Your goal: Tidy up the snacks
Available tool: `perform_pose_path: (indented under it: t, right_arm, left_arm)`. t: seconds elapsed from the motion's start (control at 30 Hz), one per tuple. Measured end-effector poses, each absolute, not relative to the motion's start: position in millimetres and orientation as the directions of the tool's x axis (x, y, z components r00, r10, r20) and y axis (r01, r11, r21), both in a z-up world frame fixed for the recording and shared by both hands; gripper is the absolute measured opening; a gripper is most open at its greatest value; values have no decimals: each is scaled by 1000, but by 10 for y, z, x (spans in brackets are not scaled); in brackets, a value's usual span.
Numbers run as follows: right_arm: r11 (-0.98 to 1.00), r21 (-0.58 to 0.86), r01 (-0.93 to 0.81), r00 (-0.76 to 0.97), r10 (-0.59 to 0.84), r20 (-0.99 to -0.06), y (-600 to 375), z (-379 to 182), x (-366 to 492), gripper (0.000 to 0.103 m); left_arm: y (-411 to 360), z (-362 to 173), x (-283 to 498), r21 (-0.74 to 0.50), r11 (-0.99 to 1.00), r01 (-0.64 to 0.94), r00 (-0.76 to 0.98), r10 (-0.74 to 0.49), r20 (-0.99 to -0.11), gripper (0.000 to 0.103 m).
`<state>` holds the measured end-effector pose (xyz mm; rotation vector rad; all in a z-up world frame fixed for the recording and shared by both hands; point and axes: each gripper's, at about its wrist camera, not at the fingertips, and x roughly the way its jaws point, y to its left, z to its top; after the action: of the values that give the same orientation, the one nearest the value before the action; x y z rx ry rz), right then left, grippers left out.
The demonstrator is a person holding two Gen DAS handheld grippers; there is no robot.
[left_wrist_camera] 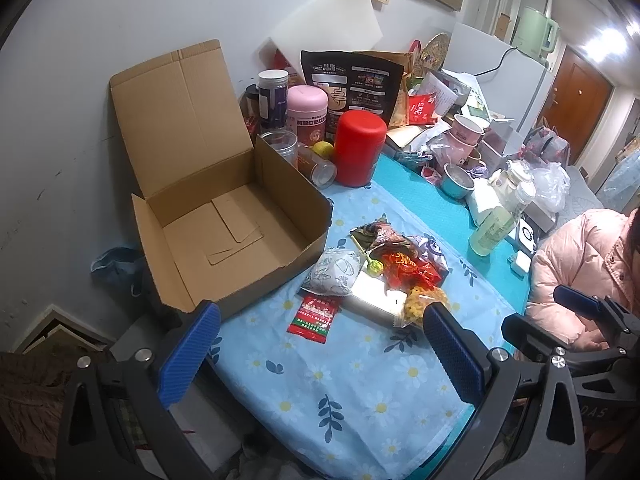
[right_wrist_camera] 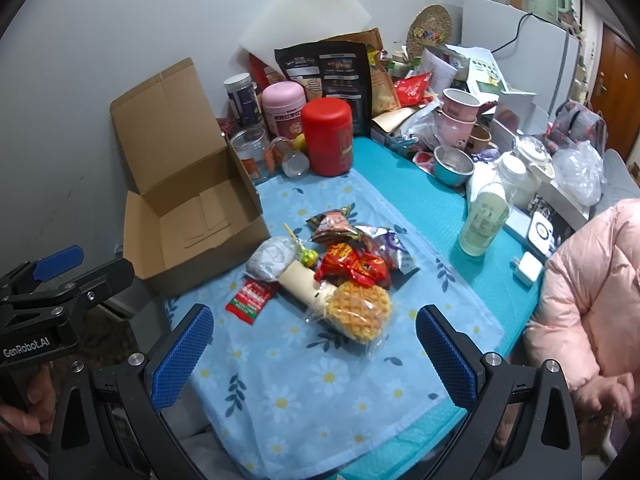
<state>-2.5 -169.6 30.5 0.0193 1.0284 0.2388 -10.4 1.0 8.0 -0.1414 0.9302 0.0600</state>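
A grey wall backs a cluttered worktop [right_wrist_camera: 420, 208] covered in teal matting, with a pale blue daisy-print cloth [right_wrist_camera: 320, 380] over its near edge. An open corrugated cardboard box [left_wrist_camera: 224, 236] sits at the left edge, lid flap upright, nothing inside. Just right of it on the cloth lies a heap of snacks [right_wrist_camera: 332, 264]: crinkly foil packets, a lollipop [right_wrist_camera: 308, 257], a flat red sachet [right_wrist_camera: 250, 295] and a wrapped waffle [right_wrist_camera: 362, 312] nearest the front edge. The left gripper [left_wrist_camera: 320, 356] and right gripper [right_wrist_camera: 314, 356] hover level over the near edge, ribbed blue fingers [right_wrist_camera: 182, 356] spread wide, holding nothing
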Motion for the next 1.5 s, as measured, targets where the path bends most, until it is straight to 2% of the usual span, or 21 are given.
perform_pose_path:
  t: [1.03, 1.5]
  right_arm:
    - [975, 133, -180, 471, 204, -858, -1792, 192, 6, 103]
    - [977, 158, -144, 417, 205, -886, -1955, -206, 358, 103]
  left_arm:
    - [-43, -1, -22, -133, 986, -96, 591, -51, -805, 103]
    - [-93, -306, 445, -149, 986, -79, 547, -82, -833, 103]
